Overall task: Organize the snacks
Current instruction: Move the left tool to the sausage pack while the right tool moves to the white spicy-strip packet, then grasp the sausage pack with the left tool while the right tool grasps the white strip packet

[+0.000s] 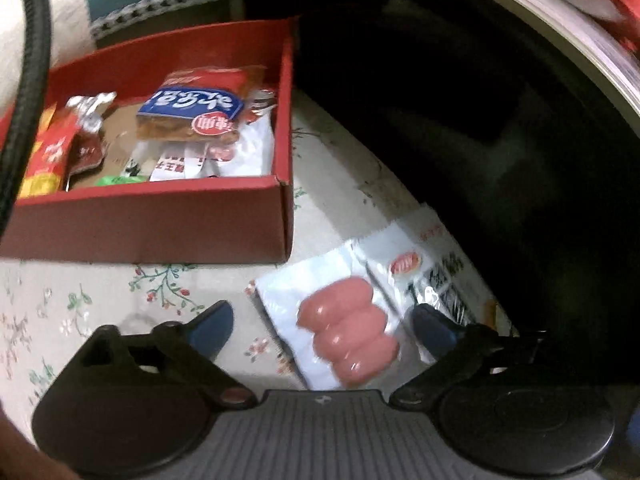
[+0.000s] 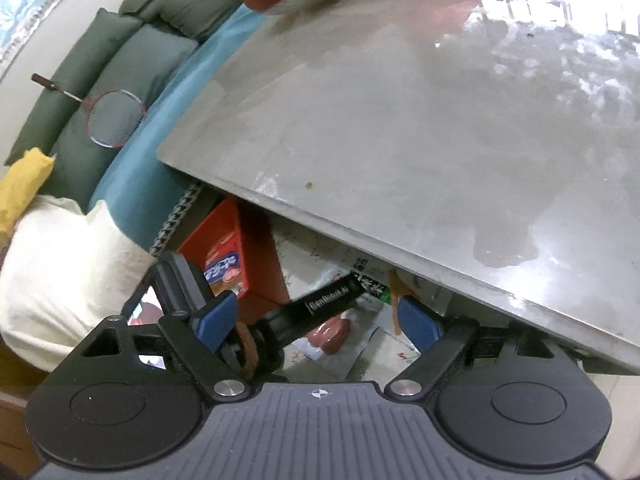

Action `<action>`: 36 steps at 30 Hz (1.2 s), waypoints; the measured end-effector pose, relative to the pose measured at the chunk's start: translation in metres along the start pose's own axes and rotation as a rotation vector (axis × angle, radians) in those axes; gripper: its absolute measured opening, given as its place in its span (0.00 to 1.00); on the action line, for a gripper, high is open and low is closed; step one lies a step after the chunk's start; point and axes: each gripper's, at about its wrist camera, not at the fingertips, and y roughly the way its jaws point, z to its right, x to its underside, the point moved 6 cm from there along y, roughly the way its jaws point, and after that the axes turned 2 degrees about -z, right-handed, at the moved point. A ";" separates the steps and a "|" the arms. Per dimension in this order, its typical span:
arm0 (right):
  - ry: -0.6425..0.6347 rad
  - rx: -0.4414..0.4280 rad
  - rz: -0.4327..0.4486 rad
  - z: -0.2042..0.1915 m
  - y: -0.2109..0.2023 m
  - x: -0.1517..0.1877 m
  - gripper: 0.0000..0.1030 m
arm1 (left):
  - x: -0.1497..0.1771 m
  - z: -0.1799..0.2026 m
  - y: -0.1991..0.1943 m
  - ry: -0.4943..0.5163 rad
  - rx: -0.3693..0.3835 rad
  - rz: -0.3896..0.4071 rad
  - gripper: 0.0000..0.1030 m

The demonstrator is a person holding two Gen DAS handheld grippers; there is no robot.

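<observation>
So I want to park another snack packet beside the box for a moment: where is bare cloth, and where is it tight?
Bare floral cloth lies in front of the red cardboard box, left of the white sausage packet. Crowded: inside the box, and right of the packet, under the grey tabletop.

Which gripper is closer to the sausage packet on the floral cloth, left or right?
Left. The left gripper hangs open right over the sausage packet, a finger on each side. The right gripper is open, higher up and farther back.
</observation>
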 end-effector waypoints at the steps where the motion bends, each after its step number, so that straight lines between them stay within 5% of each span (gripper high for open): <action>1: -0.007 -0.006 0.001 -0.001 -0.001 0.000 0.90 | 0.005 -0.001 -0.002 0.038 -0.004 0.007 0.78; 11: -0.173 0.030 -0.034 -0.023 0.010 0.010 0.95 | 0.049 -0.079 -0.030 0.119 -0.035 -0.056 0.68; 16: -0.307 0.090 -0.130 -0.025 0.046 0.010 0.95 | 0.042 -0.087 -0.040 0.095 0.061 -0.081 0.63; 20: -0.405 0.176 -0.218 -0.017 0.080 0.012 0.94 | 0.027 -0.059 -0.048 0.335 0.033 0.041 0.63; 23: -0.422 0.183 -0.280 -0.007 0.096 0.015 0.92 | 0.021 -0.034 -0.046 0.661 0.071 0.091 0.64; 27: -0.448 0.198 -0.336 0.003 0.107 0.024 0.91 | 0.031 -0.018 -0.040 1.031 -0.010 0.158 0.64; 31: -0.512 0.209 -0.346 -0.002 0.107 0.030 0.90 | 0.034 0.002 -0.027 1.161 0.096 0.095 0.64; 34: -0.540 0.207 -0.364 -0.003 0.102 0.036 0.87 | 0.031 0.012 -0.020 1.249 0.100 0.134 0.81; 36: -0.518 0.203 -0.362 0.003 0.098 0.034 0.84 | 0.023 0.009 -0.016 1.202 0.125 0.096 0.85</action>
